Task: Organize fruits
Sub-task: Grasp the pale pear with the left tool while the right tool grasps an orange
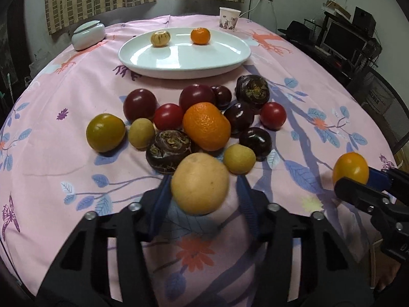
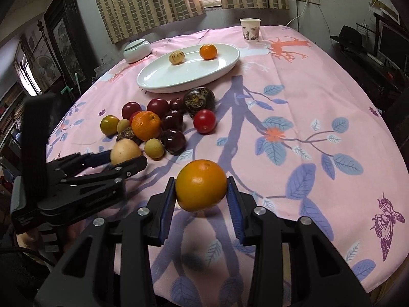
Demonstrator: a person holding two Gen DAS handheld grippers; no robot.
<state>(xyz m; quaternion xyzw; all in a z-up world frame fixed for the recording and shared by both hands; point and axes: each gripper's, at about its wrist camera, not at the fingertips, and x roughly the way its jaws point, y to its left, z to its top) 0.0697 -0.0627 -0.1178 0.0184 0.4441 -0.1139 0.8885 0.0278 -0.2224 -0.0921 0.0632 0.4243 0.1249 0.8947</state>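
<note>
Your left gripper (image 1: 202,179) grips a pale yellow fruit (image 1: 200,183), lifted just in front of the fruit pile (image 1: 204,125) on the pink tablecloth (image 2: 306,107). Your right gripper (image 2: 202,186) is clamped on a yellow-orange fruit (image 2: 201,185), clear of the cloth. Farther back, the white oval plate (image 1: 184,58) carries a small orange (image 1: 200,36) and a tan fruit (image 1: 160,38).

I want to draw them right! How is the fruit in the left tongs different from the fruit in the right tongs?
The pale yellow fruit in the left tongs is dull and looks a bit pear-shaped from the side; the orange-yellow fruit in the right tongs is glossy and rounder. The pale one is beside the fruit pile; the orange-yellow one is away from it. Both are gripped and not yet on the white plate.
</note>
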